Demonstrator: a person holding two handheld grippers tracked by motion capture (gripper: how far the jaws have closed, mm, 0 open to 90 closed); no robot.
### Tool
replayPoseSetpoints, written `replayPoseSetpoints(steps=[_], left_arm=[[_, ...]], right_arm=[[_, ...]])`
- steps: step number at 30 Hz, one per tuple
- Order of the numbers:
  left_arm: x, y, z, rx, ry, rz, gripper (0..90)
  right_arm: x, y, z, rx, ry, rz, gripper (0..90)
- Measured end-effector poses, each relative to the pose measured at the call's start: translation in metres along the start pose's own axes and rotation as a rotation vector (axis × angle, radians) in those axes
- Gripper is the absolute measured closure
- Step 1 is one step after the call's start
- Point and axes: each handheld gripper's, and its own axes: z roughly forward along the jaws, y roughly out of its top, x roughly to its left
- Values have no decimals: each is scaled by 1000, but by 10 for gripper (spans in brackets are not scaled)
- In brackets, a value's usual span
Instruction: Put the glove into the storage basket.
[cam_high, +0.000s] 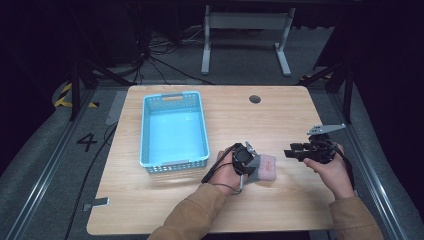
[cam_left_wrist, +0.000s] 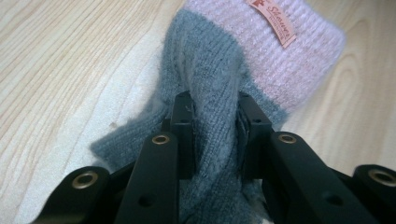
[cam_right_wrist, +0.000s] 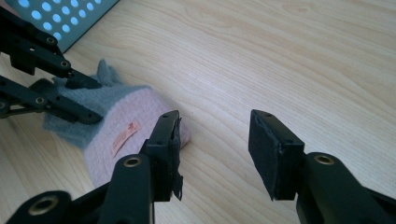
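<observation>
On the wooden table (cam_high: 165, 200), my left gripper (cam_left_wrist: 212, 126) pinches a bunched grey fold of the grey-and-pink knitted sock (cam_left_wrist: 261, 51), which lies just right of the blue basket (cam_high: 150, 135). My right gripper (cam_right_wrist: 215, 149) hovers beside the sock's pink cuff, jaws apart around nothing, seemingly just clear of it.

Bright, evenly lit tabletop (cam_high: 165, 200), dark surroundings, soft close-up focus.

Grey-and-pink knitted sock (cam_left_wrist: 219, 84), bunched on table (cam_left_wrist: 70, 70)
</observation>
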Motion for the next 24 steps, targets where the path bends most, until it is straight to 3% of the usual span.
replayPoseSetpoints(steps=[10, 24], left_arm=[[4, -4, -32, -24, -8, -28, 733], [16, -2, -83, -76, 33, -40, 733]], right_arm=[[2, 16, 10, -3, 25, -26, 541], [2, 25, 20, 5, 44, -40, 538]])
